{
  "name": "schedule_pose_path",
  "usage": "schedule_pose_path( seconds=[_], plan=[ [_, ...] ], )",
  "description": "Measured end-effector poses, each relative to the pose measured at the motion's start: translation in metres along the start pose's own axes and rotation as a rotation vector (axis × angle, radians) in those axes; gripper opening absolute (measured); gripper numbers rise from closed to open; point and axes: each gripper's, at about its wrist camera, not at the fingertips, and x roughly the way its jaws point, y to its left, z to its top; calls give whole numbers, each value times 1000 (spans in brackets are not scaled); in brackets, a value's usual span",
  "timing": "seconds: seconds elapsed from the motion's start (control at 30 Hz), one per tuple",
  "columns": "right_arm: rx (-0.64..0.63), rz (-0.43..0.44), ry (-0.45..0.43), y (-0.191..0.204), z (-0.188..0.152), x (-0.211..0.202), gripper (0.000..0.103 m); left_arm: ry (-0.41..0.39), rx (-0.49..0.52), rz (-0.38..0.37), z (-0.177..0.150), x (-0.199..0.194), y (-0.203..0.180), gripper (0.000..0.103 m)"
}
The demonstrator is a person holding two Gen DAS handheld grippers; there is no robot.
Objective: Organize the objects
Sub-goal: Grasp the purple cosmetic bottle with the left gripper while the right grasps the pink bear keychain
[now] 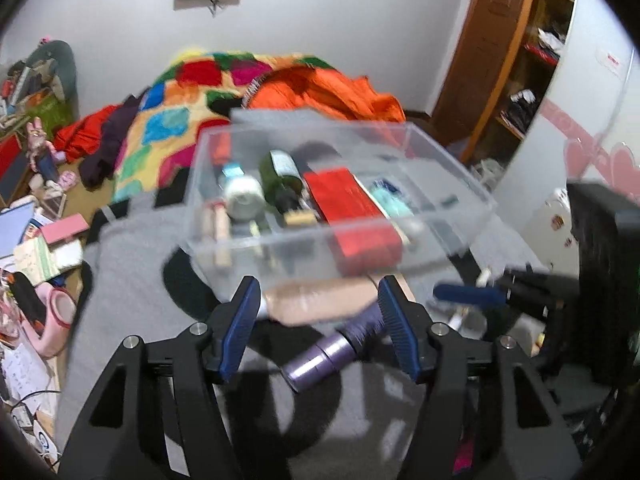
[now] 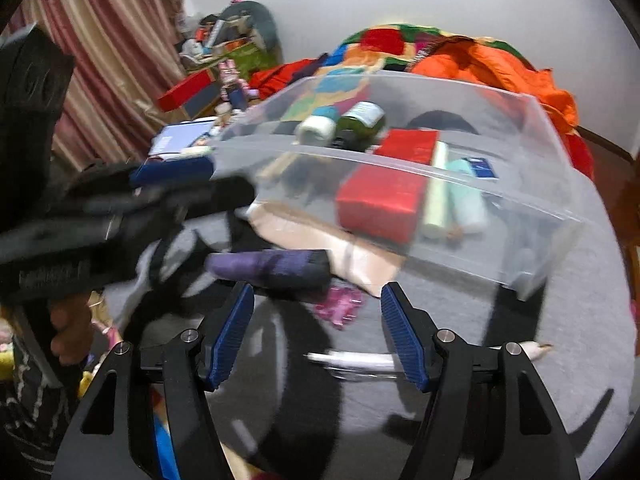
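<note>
A clear plastic organizer box (image 1: 448, 160) (image 2: 552, 136) sits on a grey and black cloth. It holds a red box (image 1: 344, 196) (image 2: 380, 200), a green bottle (image 1: 280, 176) (image 2: 360, 120), a white roll (image 1: 242, 196) (image 2: 316, 128) and pale tubes (image 2: 464, 196). A beige tube (image 1: 320, 302) (image 2: 320, 240) and a purple bottle (image 1: 332, 348) (image 2: 272, 266) lie in front of the box. My left gripper (image 1: 318, 320) is open, just above the beige tube and the purple bottle. My right gripper (image 2: 316, 328) is open, near the purple bottle and a pink clip (image 2: 340, 306).
A white pen-like item (image 2: 352, 360) lies between the right fingers. A bed with a colourful blanket (image 1: 180, 120) and an orange cover (image 1: 320, 88) lies behind. Cluttered items (image 1: 44, 240) lie on the left. A wooden shelf (image 1: 516, 60) stands at the right.
</note>
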Motion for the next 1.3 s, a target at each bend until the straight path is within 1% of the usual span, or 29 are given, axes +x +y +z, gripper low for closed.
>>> schedule_pose_path(
  seconds=[0.07, 0.13, 0.2, 0.23, 0.3, 0.4, 0.47, 0.5, 0.57, 0.67, 0.77, 0.83, 0.93, 1.03, 1.13, 1.23, 1.3],
  plan=[
    [15, -12, 5, -6, -2, -1, 62, 33, 6, -8, -6, 11, -3, 61],
    [10, -31, 12, -7, -4, 0, 61, 65, 2, -32, -12, 22, -5, 61],
    [-1, -45, 20, -7, -6, 1, 56, 85, -7, -57, -15, 28, -6, 61],
    [-5, -52, 28, -7, -7, 2, 55, 91, -14, -68, -17, 30, -6, 61],
    [-16, -74, 36, -8, -10, 4, 49, 92, -22, -81, -21, 32, -7, 61],
    [-28, -92, 30, -8, -11, 4, 46, 87, -42, -118, -25, 33, -5, 55],
    [-24, -85, 30, -8, -10, 4, 44, 77, -44, -125, -25, 31, -5, 45],
    [-23, -85, 30, -8, -10, 5, 44, 71, -42, -120, -25, 29, -5, 44],
    [-24, -84, 31, -8, -10, 5, 43, 63, -40, -105, -26, 26, -5, 34],
    [-28, -74, 32, -6, -9, 7, 43, 60, -45, -89, -32, 19, -3, 28],
    [-33, -69, 29, -3, -6, 10, 43, 66, -50, -74, -39, 11, 3, 27],
    [-34, -64, 27, -1, -3, 13, 41, 74, -55, -65, -45, 8, 7, 26],
    [-34, -65, 31, 0, 0, 20, 35, 96, -60, -50, -51, 11, 13, 26],
    [-36, -82, 27, 2, 2, 24, 31, 89, -61, -50, -50, 11, 12, 26],
    [-44, -105, 21, 3, 2, 25, 21, 87, -66, -43, -46, 16, 10, 29],
    [-39, -108, 10, 3, 1, 22, 20, 74, -74, -25, -42, 22, 9, 29],
    [-36, -109, -3, 4, 0, 18, 20, 61, -75, -9, -41, 23, 8, 27]
  ],
)
